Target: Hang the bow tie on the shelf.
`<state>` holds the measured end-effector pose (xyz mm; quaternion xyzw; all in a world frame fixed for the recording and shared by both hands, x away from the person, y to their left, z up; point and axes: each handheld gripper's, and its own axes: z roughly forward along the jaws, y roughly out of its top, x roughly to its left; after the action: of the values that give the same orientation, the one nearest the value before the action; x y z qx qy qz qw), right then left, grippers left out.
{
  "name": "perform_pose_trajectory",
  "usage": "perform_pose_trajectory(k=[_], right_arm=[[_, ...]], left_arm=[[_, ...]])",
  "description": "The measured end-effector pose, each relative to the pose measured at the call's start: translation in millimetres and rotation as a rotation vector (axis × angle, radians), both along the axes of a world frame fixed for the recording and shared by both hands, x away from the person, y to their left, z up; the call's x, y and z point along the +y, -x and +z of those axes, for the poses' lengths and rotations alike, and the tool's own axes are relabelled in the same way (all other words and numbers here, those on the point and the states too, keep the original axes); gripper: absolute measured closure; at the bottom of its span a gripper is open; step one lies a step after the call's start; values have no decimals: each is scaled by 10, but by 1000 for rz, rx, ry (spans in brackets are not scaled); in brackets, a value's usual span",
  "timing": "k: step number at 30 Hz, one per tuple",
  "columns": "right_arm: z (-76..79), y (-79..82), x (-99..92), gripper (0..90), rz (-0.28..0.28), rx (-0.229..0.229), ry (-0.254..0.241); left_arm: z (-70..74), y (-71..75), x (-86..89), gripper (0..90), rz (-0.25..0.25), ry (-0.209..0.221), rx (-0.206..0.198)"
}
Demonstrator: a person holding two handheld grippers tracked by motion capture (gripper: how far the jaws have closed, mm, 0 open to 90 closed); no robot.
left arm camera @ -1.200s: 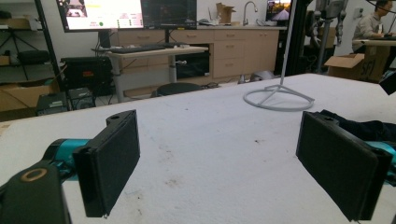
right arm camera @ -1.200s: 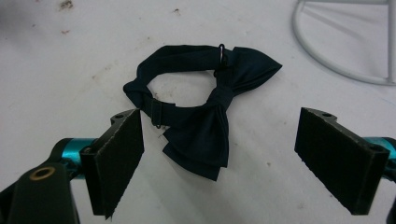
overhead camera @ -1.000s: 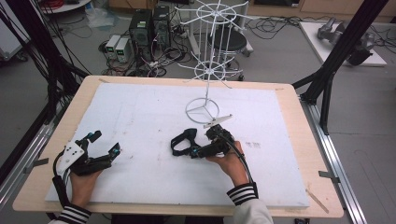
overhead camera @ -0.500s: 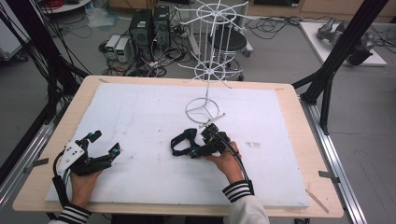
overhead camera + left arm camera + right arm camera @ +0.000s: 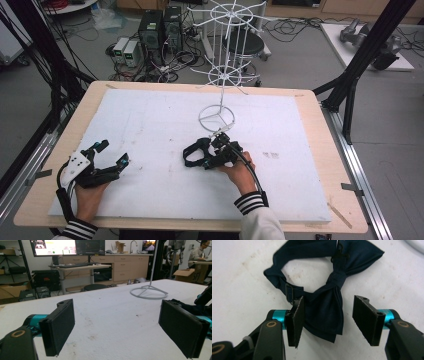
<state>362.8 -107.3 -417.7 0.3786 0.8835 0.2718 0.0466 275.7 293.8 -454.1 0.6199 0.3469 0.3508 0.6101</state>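
A navy bow tie (image 5: pixel 337 277) with a looped strap (image 5: pixel 191 153) lies flat on the white board (image 5: pixel 150 120), near its middle. My right gripper (image 5: pixel 327 307) is open, tilted down over the tie. Its two pads (image 5: pixel 367 317) straddle one wing of the bow, and the left pad sits close to the strap buckle. In the high view the right gripper (image 5: pixel 220 150) covers most of the bow. My left gripper (image 5: pixel 111 153) rests low at the board's front left, open, with nothing between its pads (image 5: pixel 60 327).
A white wire rack (image 5: pixel 225 75) rises from a ring base (image 5: pixel 216 117) just beyond the right gripper. The board lies on a wooden table (image 5: pixel 320 150). Black frame posts (image 5: pixel 360 65) stand at both sides.
My right gripper has shifted a little to the left, over the bow tie. The left gripper has stayed where it was.
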Motion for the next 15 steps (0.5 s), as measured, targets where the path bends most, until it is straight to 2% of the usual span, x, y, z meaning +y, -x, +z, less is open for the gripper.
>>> perform_pose_trajectory(k=[15], right_arm=[[-24,-2,19,503,11,23,45]], left_arm=[[0,1,1,139,-1,0,-1]])
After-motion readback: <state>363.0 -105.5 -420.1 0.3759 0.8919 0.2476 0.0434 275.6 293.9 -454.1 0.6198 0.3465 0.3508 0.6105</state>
